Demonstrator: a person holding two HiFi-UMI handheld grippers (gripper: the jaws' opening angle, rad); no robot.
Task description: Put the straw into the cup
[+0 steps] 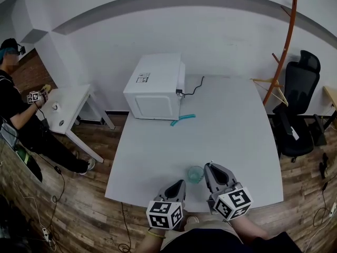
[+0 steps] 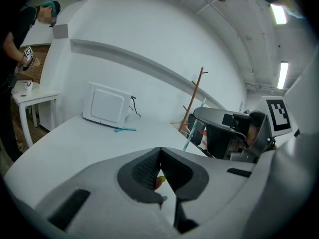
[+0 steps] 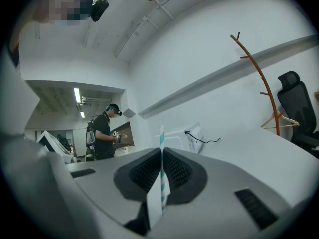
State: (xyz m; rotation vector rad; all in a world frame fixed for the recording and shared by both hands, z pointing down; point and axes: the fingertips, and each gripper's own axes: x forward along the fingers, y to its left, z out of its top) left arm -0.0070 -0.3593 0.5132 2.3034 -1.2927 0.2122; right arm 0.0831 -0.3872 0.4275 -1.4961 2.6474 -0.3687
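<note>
Straw [image 3: 161, 151], striped teal and white, stands upright and is pinched between the pads of the right claw [image 3: 161, 156], whose jaws are closed tight on it. Its top end pokes up above the jaws and its lower part runs down behind them. The left gripper view shows the same straw [image 2: 192, 133] as a thin slanted line in front of the right claw [image 2: 219, 128].

The cup [image 1: 195, 174], small, clear and greenish, sits on the white counter [image 1: 231, 125] close to its near edge, a little right of the middle. In the head view the right claw [image 1: 209, 168] is just beside the cup on its right, and the left claw [image 1: 179, 185] is just beside it on its left, at the near edge.

The left claw [image 2: 160, 154] has its jaws drawn together, pad against pad. A small yellow-orange speck shows just below where the pads meet, and I cannot tell what it is.

A white microwave [image 1: 155, 86] stands at the far edge of the counter toward its left corner, with a black cable [image 1: 192, 90] trailing from it. A teal stick-like item [image 1: 182, 119] lies flat on the counter just in front of the microwave, well apart from the cup.

Off the counter, a person [image 1: 16, 104] in dark clothes stands by a small white table [image 1: 68, 101] to the left. An orange coat stand [image 1: 287, 41] and a black office chair [image 1: 297, 109] are to the right.
</note>
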